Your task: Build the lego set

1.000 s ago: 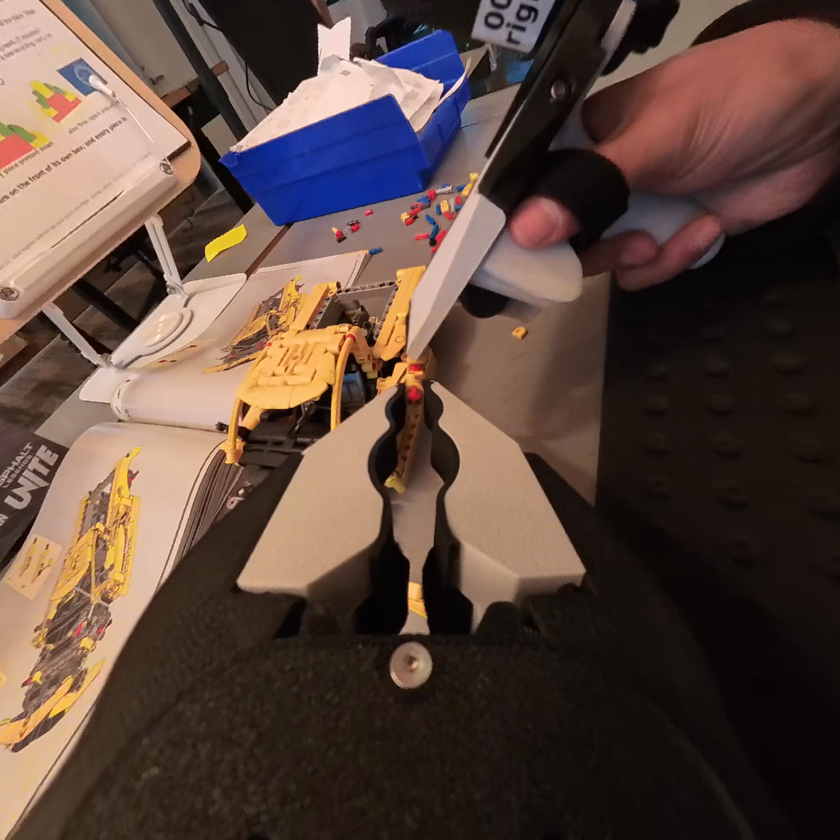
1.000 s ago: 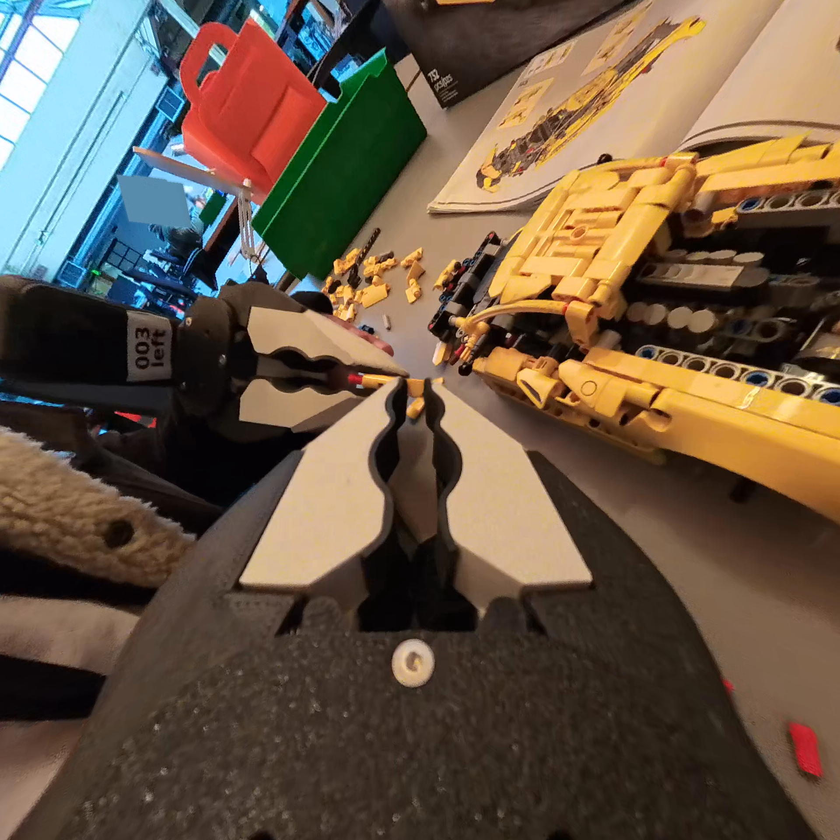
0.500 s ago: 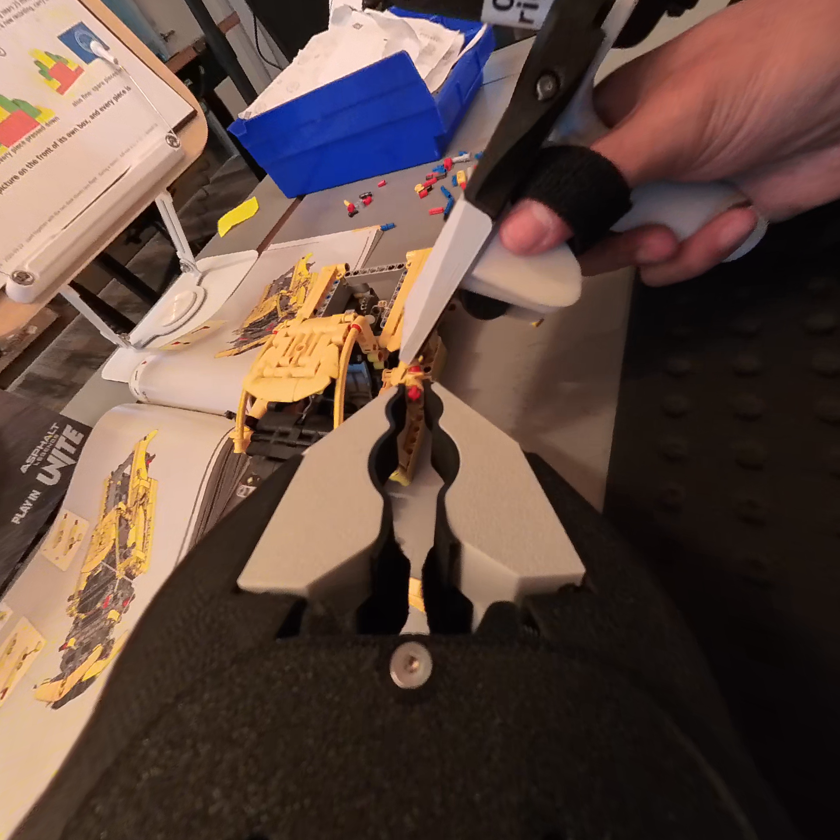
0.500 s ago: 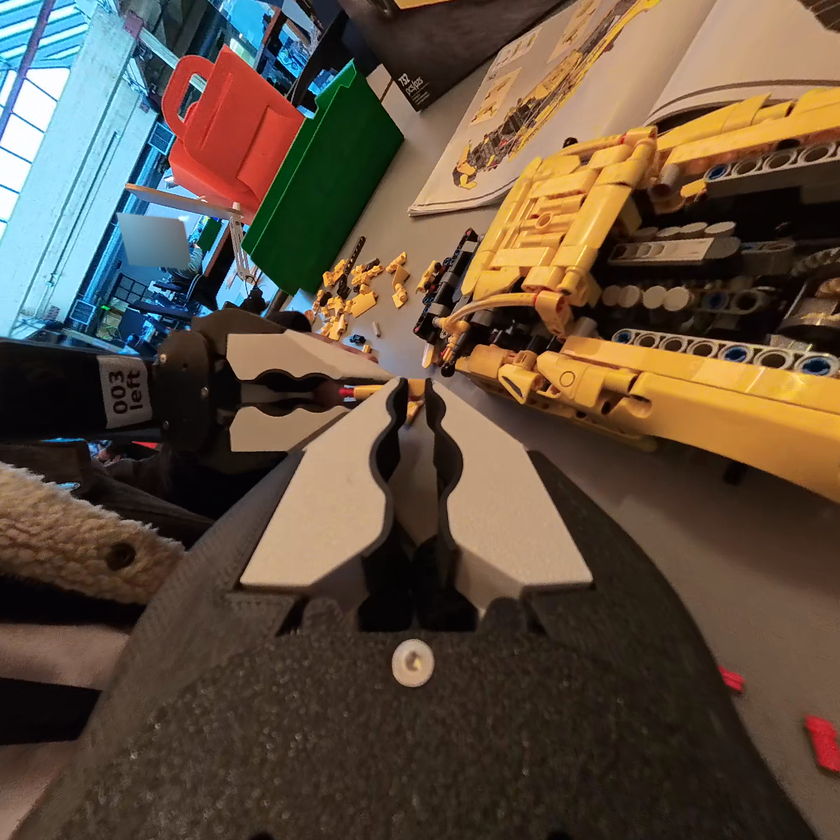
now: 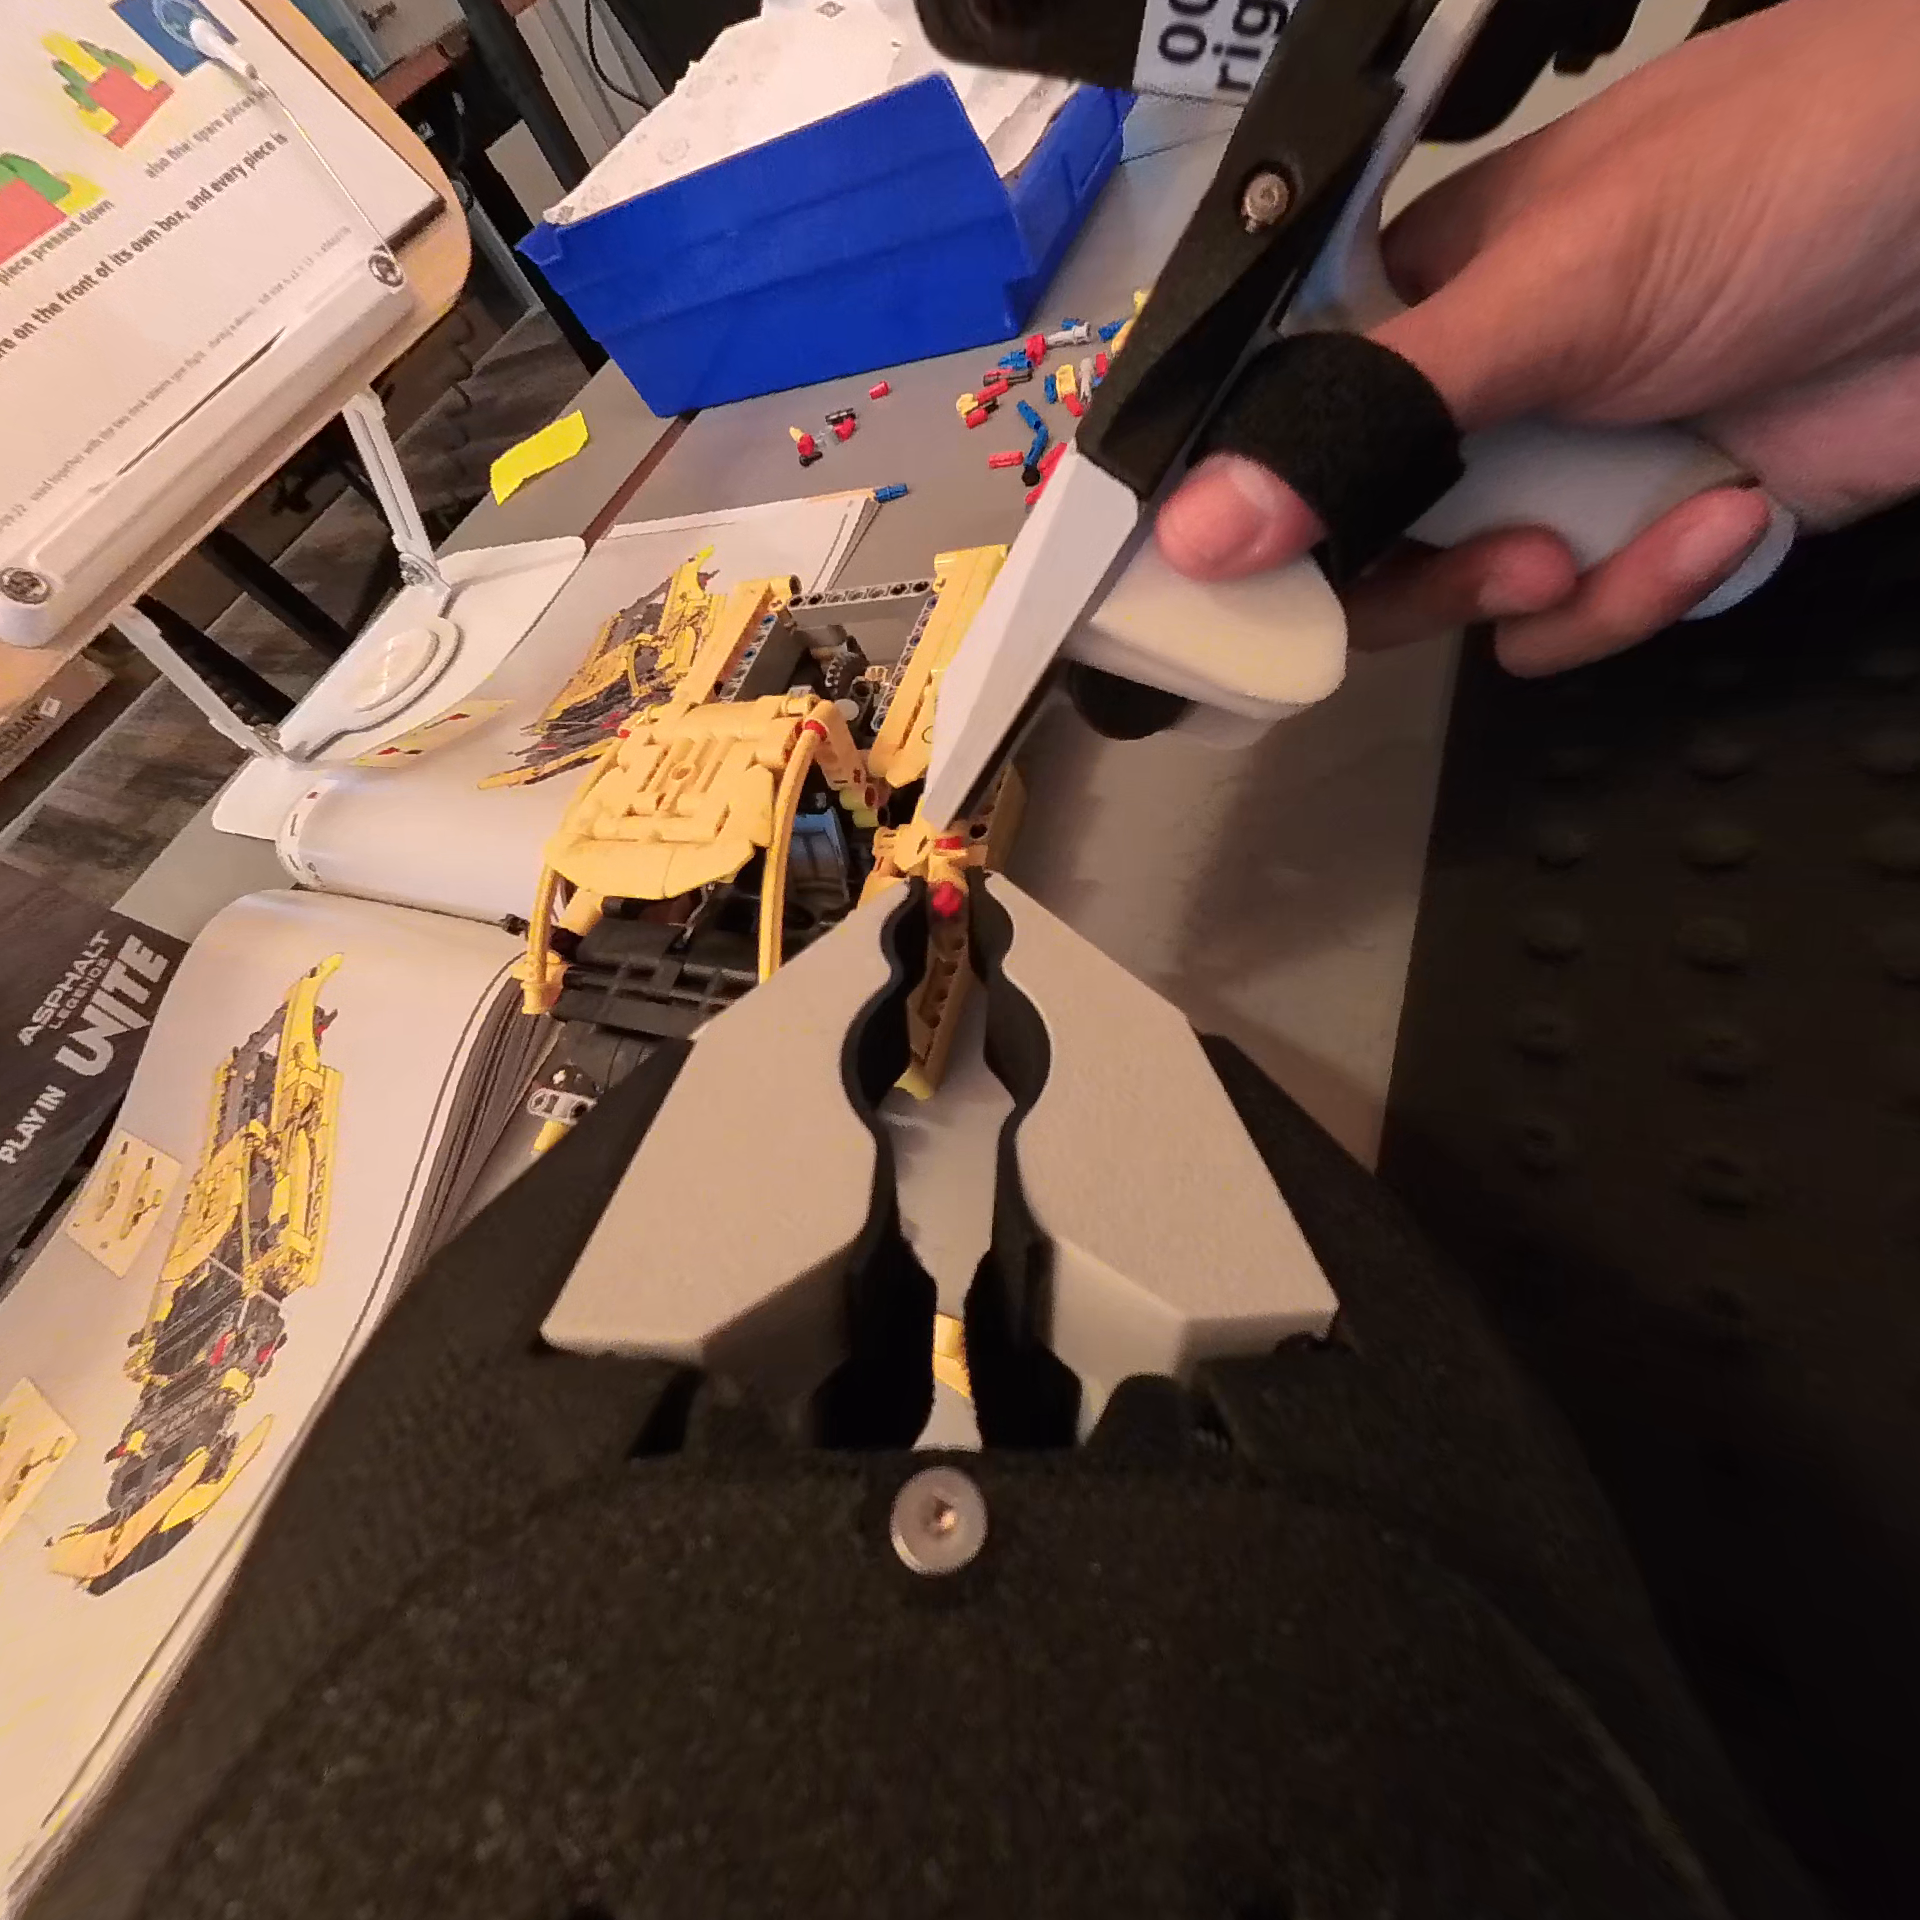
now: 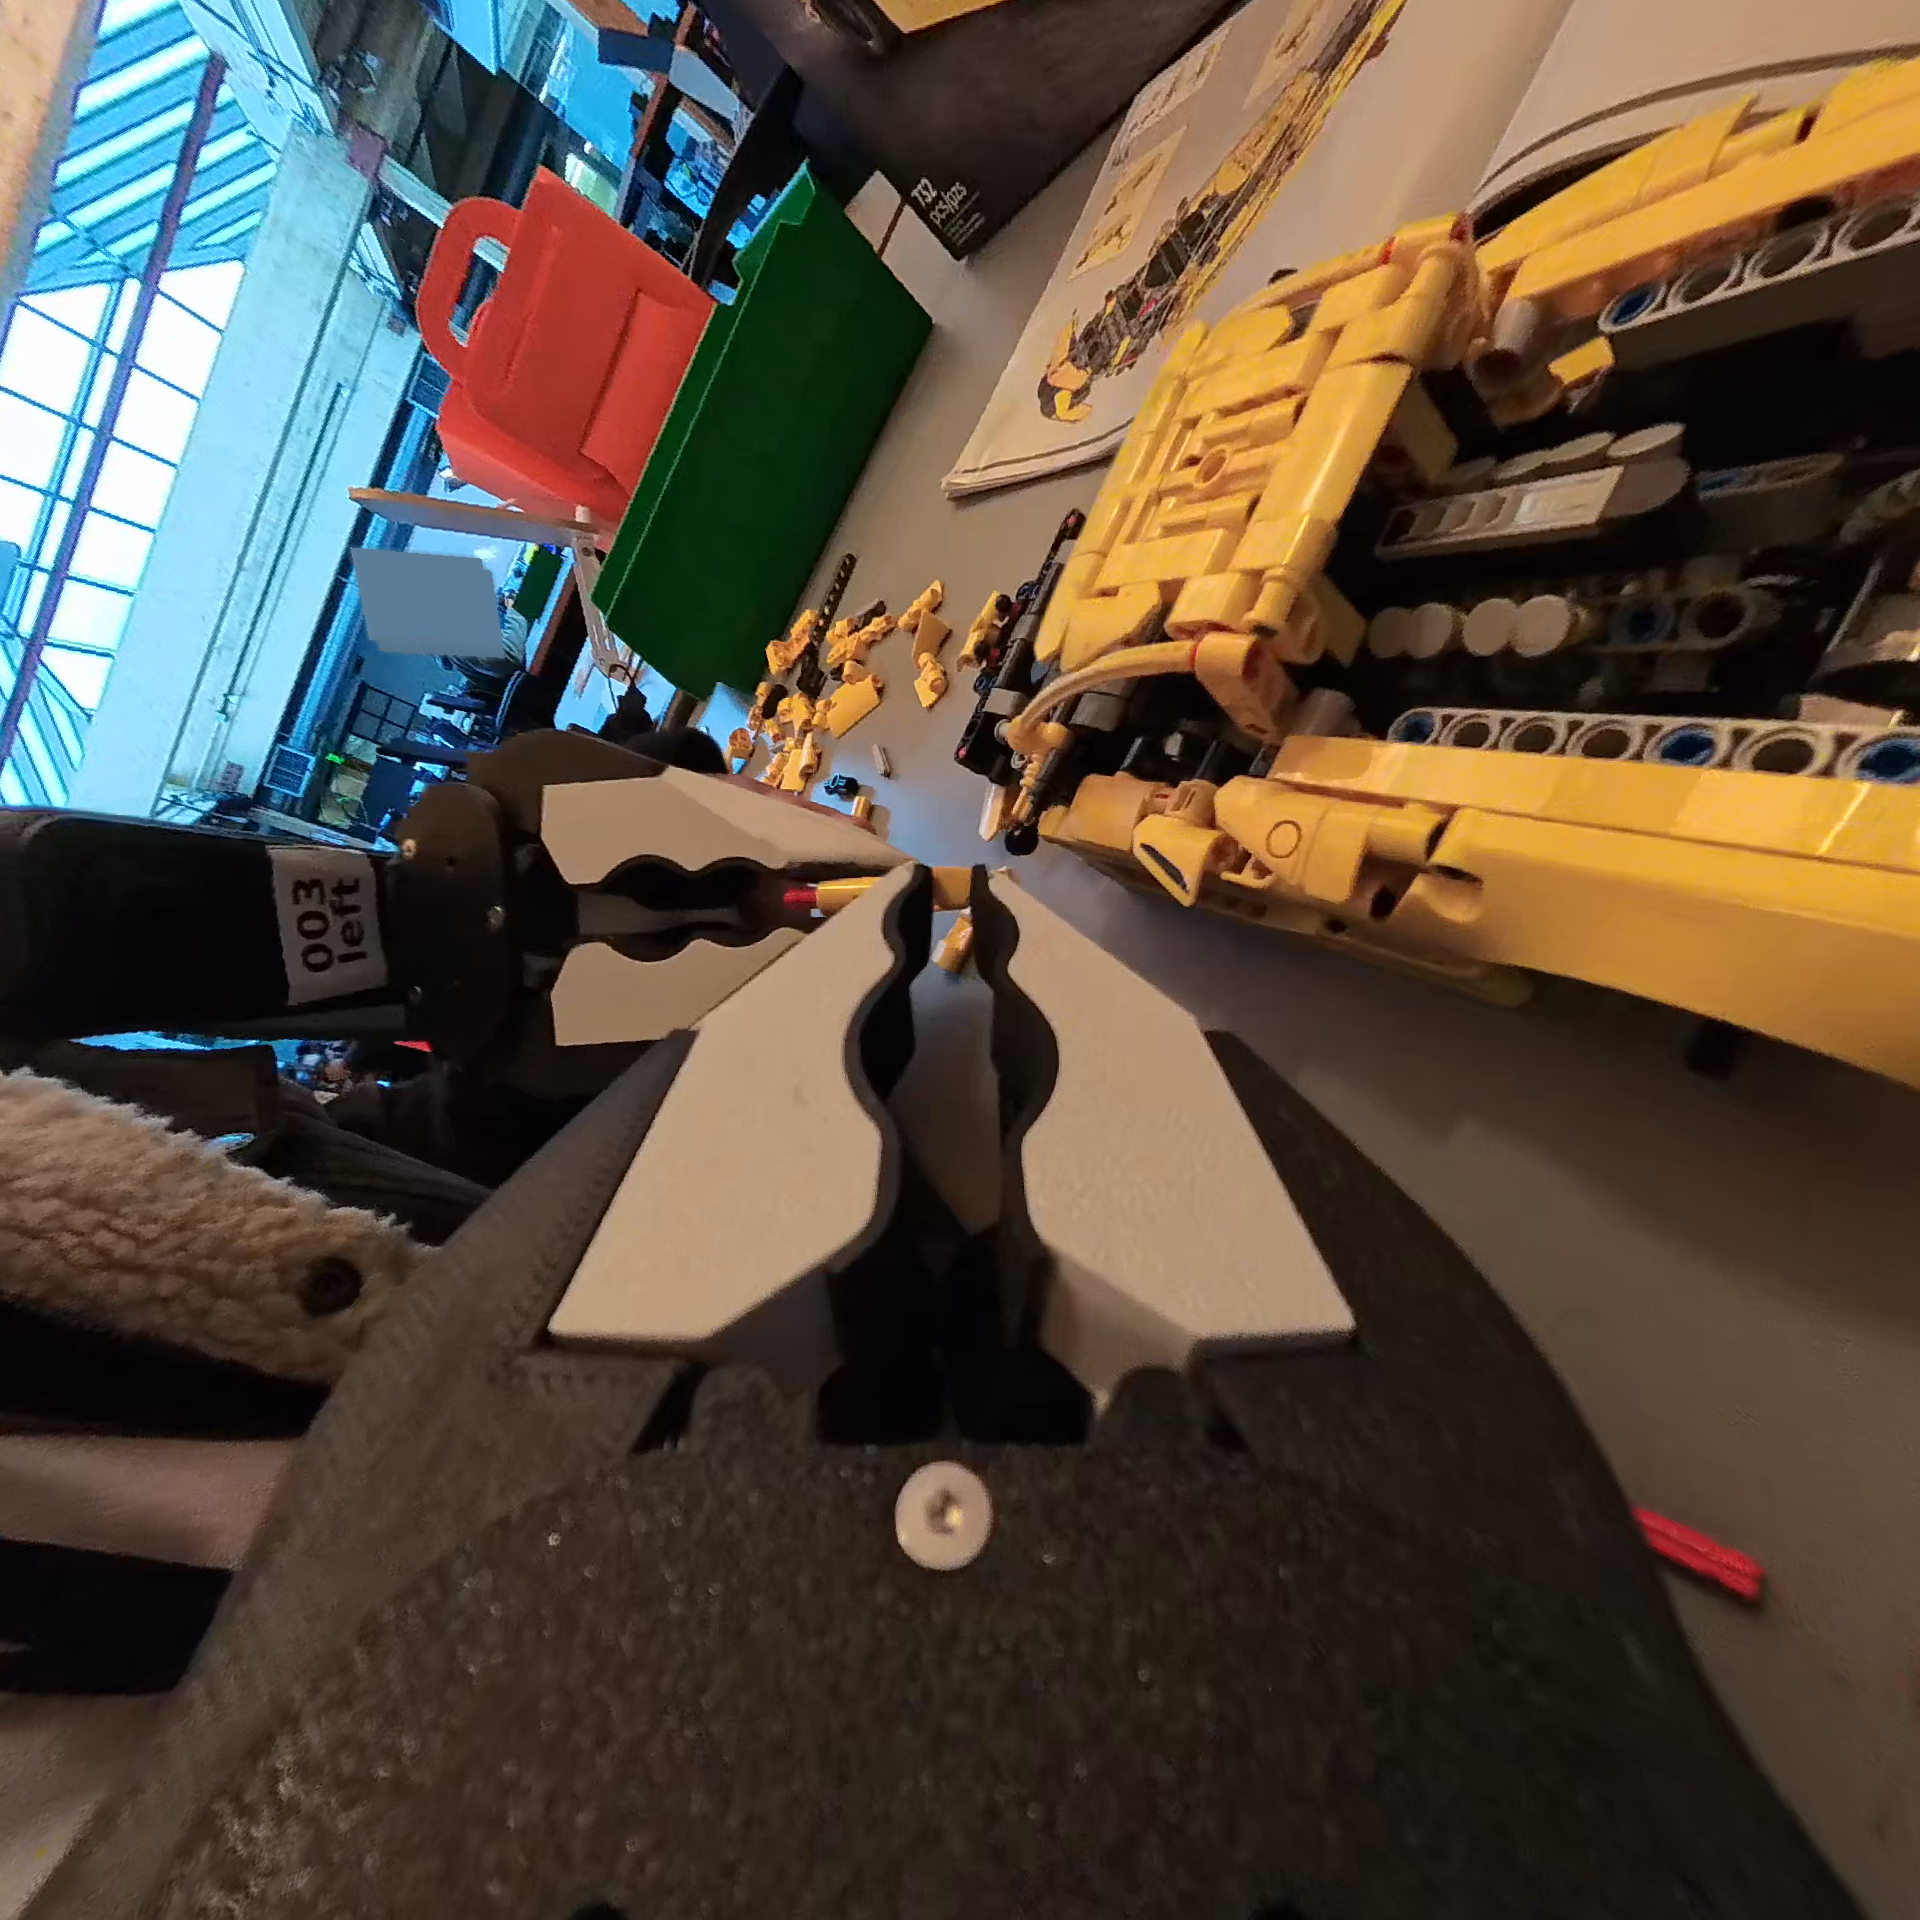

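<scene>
My left gripper (image 5: 943,896) is shut on a small yellow beam assembly (image 5: 938,987) with a red pin at its far end. It holds the assembly above the table edge, just in front of the yellow lego car (image 5: 675,800). My right gripper (image 6: 945,885) comes in from the upper right in the left wrist view (image 5: 940,805). Its tips are closed on the far end of the same yellow assembly (image 6: 951,891). In the right wrist view the left gripper (image 6: 831,899) lies to the left and the car (image 6: 1299,540) to the right.
The open instruction booklet (image 5: 239,1143) lies left of the car. A blue bin (image 5: 810,239) and loose small pieces (image 5: 1029,374) are behind it. A green bin (image 6: 769,447), a red container (image 6: 551,343) and loose yellow pieces (image 6: 852,665) lie beyond. A page stand (image 5: 156,260) is far left. Less than 4 cm separates the two grippers' tips.
Both grippers stay closed on the small yellow assembly. They have shifted together a little closer to the car, and the right wrist view has tilted.
</scene>
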`<state>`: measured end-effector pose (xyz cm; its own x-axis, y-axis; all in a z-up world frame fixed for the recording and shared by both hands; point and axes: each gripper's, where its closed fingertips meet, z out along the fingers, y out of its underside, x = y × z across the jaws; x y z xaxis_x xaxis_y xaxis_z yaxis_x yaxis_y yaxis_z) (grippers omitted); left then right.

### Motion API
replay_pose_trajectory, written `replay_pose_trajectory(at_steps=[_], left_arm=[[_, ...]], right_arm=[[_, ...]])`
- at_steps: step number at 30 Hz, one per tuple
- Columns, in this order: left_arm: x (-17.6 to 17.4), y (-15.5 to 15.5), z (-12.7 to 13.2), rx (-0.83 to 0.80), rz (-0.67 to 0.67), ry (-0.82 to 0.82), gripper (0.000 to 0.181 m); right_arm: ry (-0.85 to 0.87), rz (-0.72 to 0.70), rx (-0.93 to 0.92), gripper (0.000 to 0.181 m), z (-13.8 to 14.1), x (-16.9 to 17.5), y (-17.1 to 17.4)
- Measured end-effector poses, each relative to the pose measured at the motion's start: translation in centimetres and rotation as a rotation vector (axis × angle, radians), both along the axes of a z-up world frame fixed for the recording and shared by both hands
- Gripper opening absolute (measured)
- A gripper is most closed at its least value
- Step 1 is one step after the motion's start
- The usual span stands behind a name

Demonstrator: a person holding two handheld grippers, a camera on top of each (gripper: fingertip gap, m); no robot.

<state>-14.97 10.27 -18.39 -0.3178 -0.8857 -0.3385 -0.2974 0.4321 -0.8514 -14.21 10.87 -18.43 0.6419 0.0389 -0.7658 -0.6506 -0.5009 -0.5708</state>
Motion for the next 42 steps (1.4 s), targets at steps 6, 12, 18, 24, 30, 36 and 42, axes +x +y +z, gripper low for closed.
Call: replay_pose_trajectory(at_steps=[6, 12, 18, 24, 30, 36, 42], left_arm=[[0.0, 0.2, 0.1, 0.003, 0.019, 0.002, 0.007], [0.1, 0.4, 0.0, -0.131, 0.037, 0.032, 0.007], [0.5, 0.5, -0.1, -0.239, 0.095, 0.060, 0.007], [0.9, 0.3, -0.2, -0.309, 0.138, 0.080, 0.007], [1.0, 0.4, -0.6, -0.309, 0.148, 0.097, 0.006], [1.1, 0.5, -0.1, -0.297, 0.158, 0.068, 0.006], [1.2, 0.5, 0.2, -0.349, 0.160, 0.055, 0.007]], right_arm=[[-0.033, -0.027, 0.012, 0.006, 0.0, -0.1, 0.2], [-0.078, -0.054, 0.018, 0.006, -0.2, 0.0, 0.5], [-0.090, -0.100, 0.022, 0.006, -0.3, 0.4, 0.7], [-0.339, -0.082, 0.007, 0.006, -0.5, 0.8, 0.5], [-0.358, -0.073, -0.005, 0.006, -1.1, 0.8, 0.6], [-0.210, -0.098, 0.019, 0.006, -0.7, 0.8, 0.7], [-0.159, -0.100, 0.036, 0.007, -0.4, 0.9, 0.8]])
